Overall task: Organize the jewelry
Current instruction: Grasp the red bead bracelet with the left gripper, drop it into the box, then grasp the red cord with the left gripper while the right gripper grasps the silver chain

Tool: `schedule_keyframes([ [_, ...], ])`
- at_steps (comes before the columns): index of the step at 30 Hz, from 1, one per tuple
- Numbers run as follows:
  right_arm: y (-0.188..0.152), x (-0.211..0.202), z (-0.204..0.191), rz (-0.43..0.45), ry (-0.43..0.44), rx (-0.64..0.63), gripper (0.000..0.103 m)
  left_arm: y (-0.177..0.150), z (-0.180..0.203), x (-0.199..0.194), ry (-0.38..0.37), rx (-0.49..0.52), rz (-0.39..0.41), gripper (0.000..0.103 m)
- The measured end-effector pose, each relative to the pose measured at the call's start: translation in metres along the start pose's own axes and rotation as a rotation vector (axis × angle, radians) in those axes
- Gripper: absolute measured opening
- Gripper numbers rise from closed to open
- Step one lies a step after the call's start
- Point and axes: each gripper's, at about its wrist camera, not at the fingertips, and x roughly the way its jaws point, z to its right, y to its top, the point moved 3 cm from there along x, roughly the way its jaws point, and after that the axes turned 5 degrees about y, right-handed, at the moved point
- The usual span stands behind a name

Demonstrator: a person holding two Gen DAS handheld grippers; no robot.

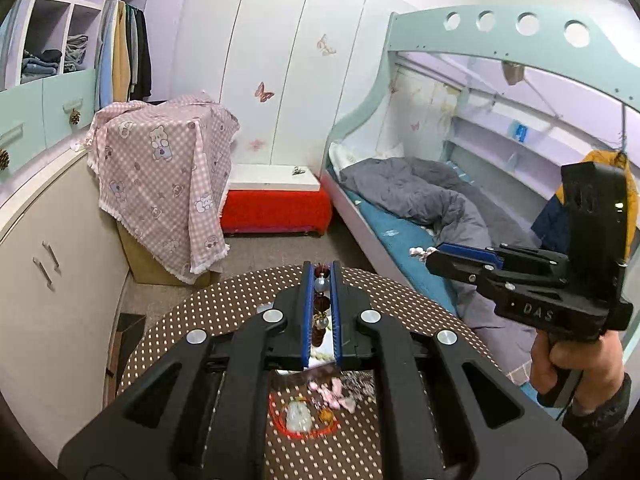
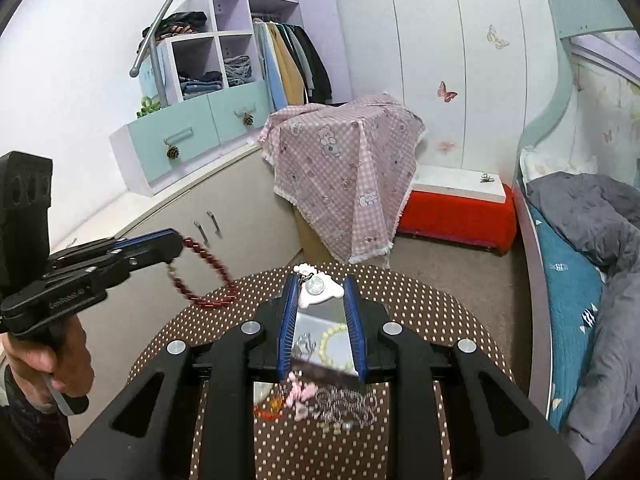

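My left gripper [image 1: 322, 270] is shut on a dark red bead bracelet [image 1: 320, 304]; in the right wrist view the bracelet [image 2: 208, 280] hangs in a loop from that gripper [image 2: 176, 242], above the table's left edge. My right gripper [image 2: 318, 280] is shut on a pink-white cloud-shaped charm [image 2: 318, 286]; in the left wrist view it [image 1: 430, 258] is raised at the right with the small charm [image 1: 420, 253] at its tip. On the table lie a red cord pendant [image 1: 298, 418], pink charms [image 1: 334, 394], a pale bead bracelet [image 2: 334, 344] and a silvery chain pile [image 2: 346, 404].
The round table has a brown dotted cloth [image 1: 240, 300] and a mirror-like tray [image 2: 320, 316]. A pink checked cloth covers a box [image 1: 164, 172] behind it. A red bench [image 1: 276, 208], a bunk bed [image 1: 420, 208] at right and beige cabinets [image 1: 52, 280] at left surround it.
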Motion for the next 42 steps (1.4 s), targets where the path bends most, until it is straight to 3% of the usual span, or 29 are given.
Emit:
schedule_keyframes([
  [7, -0.006, 0.044, 0.016, -0.089, 0.017, 0.041, 0.022, -0.004, -0.010, 0.051, 0.004, -0.030, -0.119, 0.009],
  [10, -0.012, 0.059, 0.026, -0.137, 0.000, 0.072, 0.026, -0.008, -0.013, 0.061, 0.057, -0.023, -0.148, 0.013],
  [11, -0.013, 0.061, 0.030, -0.139, -0.010, 0.088, 0.039, -0.008, -0.014, 0.062, 0.071, -0.022, -0.153, 0.044],
  [12, -0.015, 0.061, 0.034, -0.133, -0.024, 0.103, 0.067, -0.009, -0.015, 0.059, 0.085, -0.030, -0.144, 0.072],
  [13, -0.015, 0.059, 0.037, -0.120, -0.044, 0.113, 0.080, -0.008, -0.017, 0.054, 0.102, -0.039, -0.113, 0.097],
  [14, -0.016, 0.055, 0.040, -0.102, -0.061, 0.118, 0.091, -0.007, -0.018, 0.049, 0.120, -0.043, -0.082, 0.097],
  [18, -0.016, 0.042, 0.046, -0.071, -0.076, 0.156, 0.094, -0.007, -0.026, 0.036, 0.153, -0.066, -0.064, 0.097],
  [29, -0.021, 0.008, 0.049, -0.017, -0.094, 0.184, 0.095, -0.026, -0.044, -0.002, 0.235, -0.124, -0.022, 0.097],
  [42, -0.039, -0.010, 0.041, -0.019, -0.108, 0.172, 0.095, -0.065, -0.047, -0.020, 0.282, -0.126, -0.049, 0.097],
])
